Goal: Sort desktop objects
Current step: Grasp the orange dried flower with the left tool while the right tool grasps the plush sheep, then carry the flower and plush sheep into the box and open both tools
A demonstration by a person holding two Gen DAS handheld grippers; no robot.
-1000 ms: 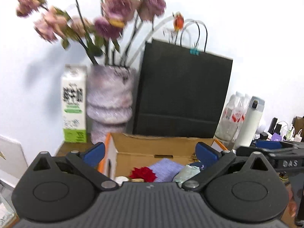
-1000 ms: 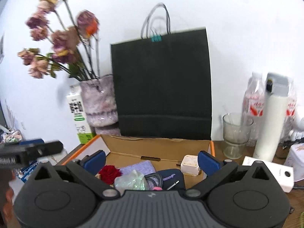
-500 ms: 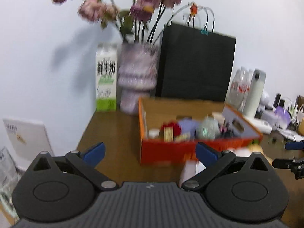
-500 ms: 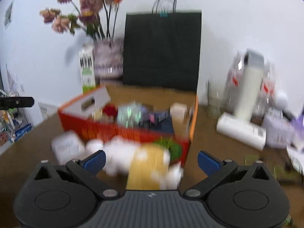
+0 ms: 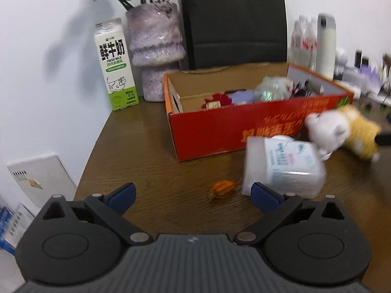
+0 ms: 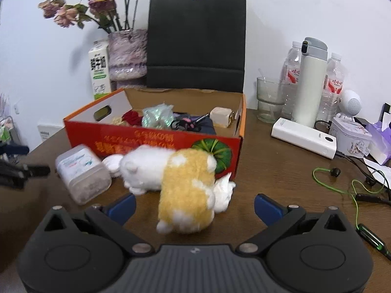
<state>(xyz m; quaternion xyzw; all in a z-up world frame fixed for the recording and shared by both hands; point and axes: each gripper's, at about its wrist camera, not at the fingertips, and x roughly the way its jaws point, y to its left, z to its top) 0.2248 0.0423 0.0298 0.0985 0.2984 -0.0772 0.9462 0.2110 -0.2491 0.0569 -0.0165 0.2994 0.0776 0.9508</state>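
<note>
An open orange cardboard box (image 5: 215, 131) (image 6: 156, 139) holds several small items on the wooden desk. In front of it lie a white and yellow plush toy (image 6: 180, 178) (image 5: 342, 129), a clear plastic tub with a white label (image 5: 281, 166) (image 6: 83, 173), a white shell-like piece (image 6: 112, 163) and a small orange dried fruit (image 5: 222, 189). My left gripper (image 5: 193, 196) is open and empty, above the desk near the dried fruit and the tub. My right gripper (image 6: 194, 204) is open and empty, with the plush toy just ahead between its fingers.
Behind the box stand a milk carton (image 5: 116, 64), a vase of dried flowers (image 5: 156, 48) and a black paper bag (image 6: 196, 41). To the right are a glass (image 6: 268, 99), a white flask (image 6: 310, 83), water bottles, a white power bank (image 6: 304, 138), a tin and green earphone cables (image 6: 342, 183).
Both grippers have pulled back from over the box and dropped lower. The desk in front of the box, with the plush toy, tub and dried fruit, has come into view.
</note>
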